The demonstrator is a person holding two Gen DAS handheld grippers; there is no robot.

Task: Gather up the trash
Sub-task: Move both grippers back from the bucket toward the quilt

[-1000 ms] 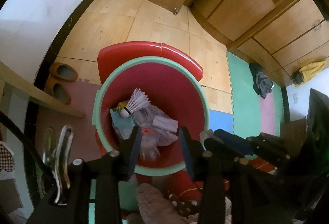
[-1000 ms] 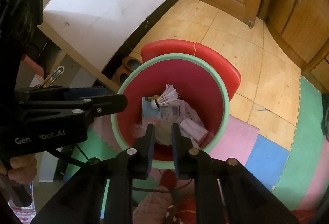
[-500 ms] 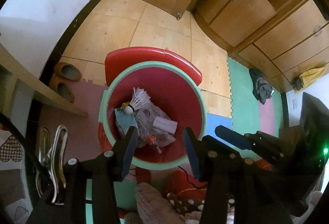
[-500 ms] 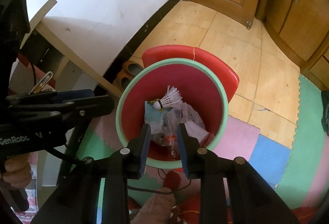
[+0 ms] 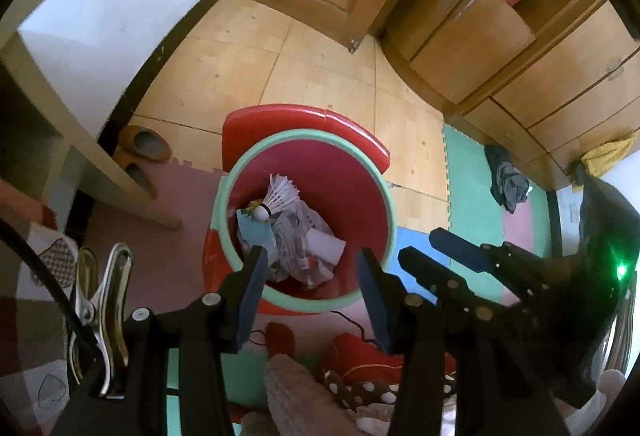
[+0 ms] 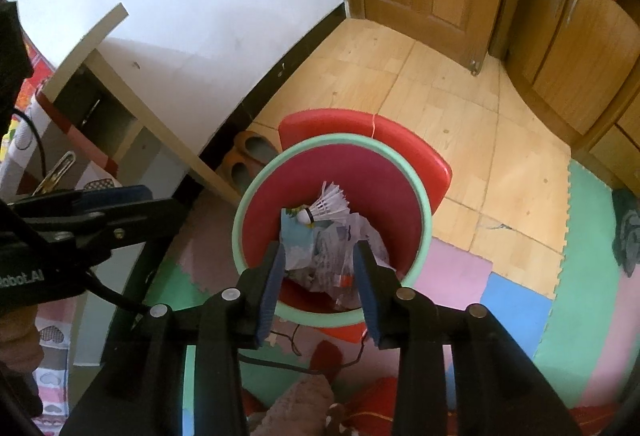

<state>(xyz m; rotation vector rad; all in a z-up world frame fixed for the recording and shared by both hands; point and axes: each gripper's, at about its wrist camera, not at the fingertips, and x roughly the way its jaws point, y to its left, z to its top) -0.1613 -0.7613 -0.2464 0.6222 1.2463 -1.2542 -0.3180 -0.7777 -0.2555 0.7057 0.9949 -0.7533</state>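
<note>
Hanging above a red bin (image 5: 352,196) with a mint-green rim, both grippers point steeply down into its mouth. The left gripper (image 5: 310,268) has its fingers (image 5: 252,288) set moderately apart, with nothing gripped between them; through the gap the trash lies well below, at the bottom of the bin. The right gripper (image 6: 320,262) is opening, its fingers (image 6: 272,276) parted about as far, and nothing is pinched between them either.

Below and beyond the fingertips the trash forms one heap: a white feathered shuttlecock (image 5: 280,196) on top at the far side, a pale blue paper scrap (image 5: 256,234) just beside its cork tip, crumpled printed plastic wrap (image 6: 340,260) in the middle, and a white folded paper piece (image 5: 326,242) toward the right finger of the left gripper. All of it sits inside the bin, touching its floor or each other.

Behind the bin, away from the fingers, a red curved lid or second red piece (image 5: 304,120) stands against its rim. Farther off to the left, brown slippers (image 5: 144,144) rest on the wooden floor by the wall. Coloured foam mats (image 6: 516,304) lie to the right of the fingers.
</note>
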